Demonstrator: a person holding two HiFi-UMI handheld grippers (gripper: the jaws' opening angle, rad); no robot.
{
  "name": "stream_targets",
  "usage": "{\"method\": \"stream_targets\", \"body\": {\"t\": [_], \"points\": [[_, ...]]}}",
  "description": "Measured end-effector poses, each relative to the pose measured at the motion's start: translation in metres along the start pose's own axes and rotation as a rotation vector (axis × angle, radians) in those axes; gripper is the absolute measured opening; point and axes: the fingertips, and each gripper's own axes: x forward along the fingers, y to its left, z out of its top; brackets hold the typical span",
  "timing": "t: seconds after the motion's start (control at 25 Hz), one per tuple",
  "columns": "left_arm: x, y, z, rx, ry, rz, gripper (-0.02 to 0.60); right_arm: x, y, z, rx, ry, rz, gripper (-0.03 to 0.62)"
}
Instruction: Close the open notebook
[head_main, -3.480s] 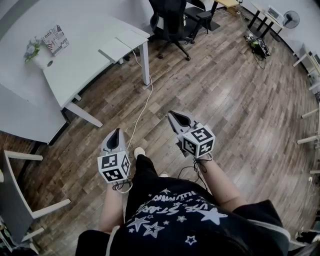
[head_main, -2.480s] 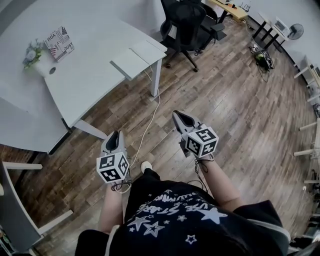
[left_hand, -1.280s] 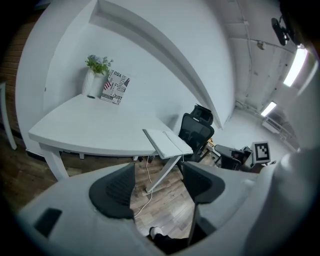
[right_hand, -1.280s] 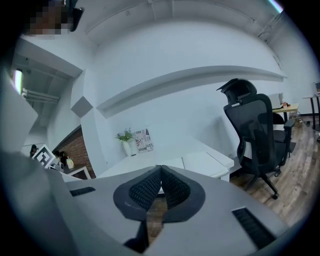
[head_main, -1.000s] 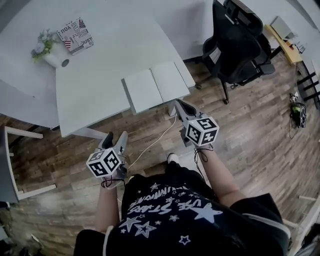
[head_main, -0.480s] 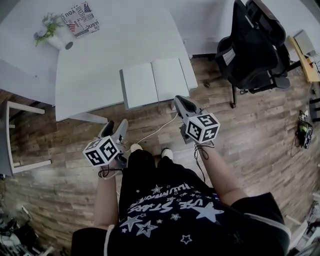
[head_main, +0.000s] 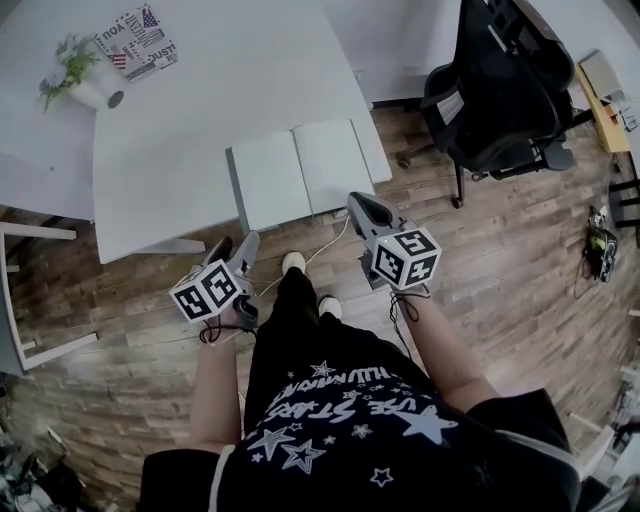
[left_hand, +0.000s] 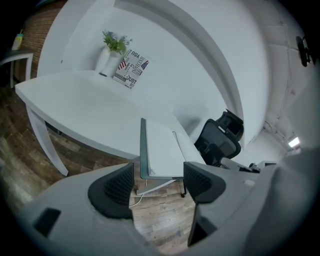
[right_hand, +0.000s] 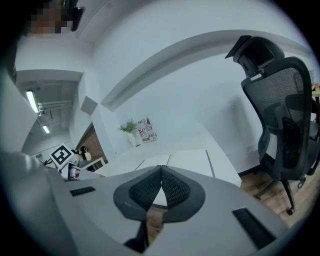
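Lying open and flat at the near edge of the bench (head_main: 200, 110), the notebook (head_main: 300, 185) sits untouched, left gripper (head_main: 236, 243) fingers spread and empty, right gripper (head_main: 357, 203) fingers pressed together on nothing: approach step, probably next needing one cover caught and folded over.

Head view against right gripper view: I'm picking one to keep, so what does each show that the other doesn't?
Only the head view shows the person's shoes and starred shirt. Only the right gripper view shows the ceiling lights and the right tool from behind, jaws together. Both show the open notebook, desk, plant and black chair.
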Motion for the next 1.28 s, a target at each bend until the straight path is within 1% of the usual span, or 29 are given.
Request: {"method": "stream_targets", "body": {"t": [0.2, 0.6, 0.68, 0.72, 0.8, 0.88, 0.96, 1.08, 1.2, 1.28], "points": [[0.020, 0.015, -0.005, -0.044, 0.051, 0.010, 0.313, 0.021, -0.005, 0.002, 0.001, 0.021, -0.005, 0.005], [0.048, 0.014, -0.015, -0.112, 0.120, -0.042, 0.313, 0.050, -0.002, -0.001, 0.007, 0.056, 0.007, 0.005], [0.051, 0.014, -0.019, -0.126, 0.141, -0.053, 0.304, 0.053, -0.002, -0.003, 0.008, 0.062, 0.009, 0.005], [0.052, 0.015, -0.021, -0.129, 0.150, -0.053, 0.277, 0.053, -0.002, -0.004, 0.009, 0.064, 0.009, 0.005], [0.053, 0.017, -0.022, -0.121, 0.156, -0.040, 0.175, 0.054, -0.003, -0.005, 0.011, 0.068, 0.010, 0.005], [0.053, 0.019, -0.021, -0.104, 0.151, -0.026, 0.163, 0.055, -0.003, -0.006, 0.011, 0.070, 0.011, 0.005], [0.051, 0.018, -0.019, -0.085, 0.141, -0.016, 0.105, 0.055, -0.003, -0.006, 0.009, 0.070, 0.011, 0.005], [0.047, 0.017, -0.017, -0.046, 0.127, 0.008, 0.072, 0.055, -0.001, -0.006, 0.008, 0.069, 0.015, 0.005], [0.042, 0.012, -0.013, 0.001, 0.112, 0.043, 0.063, 0.054, 0.002, -0.006, 0.008, 0.066, 0.022, 0.005], [0.037, 0.004, -0.008, 0.043, 0.094, 0.053, 0.060, 0.052, 0.003, -0.005, 0.007, 0.061, 0.027, 0.005]]}}
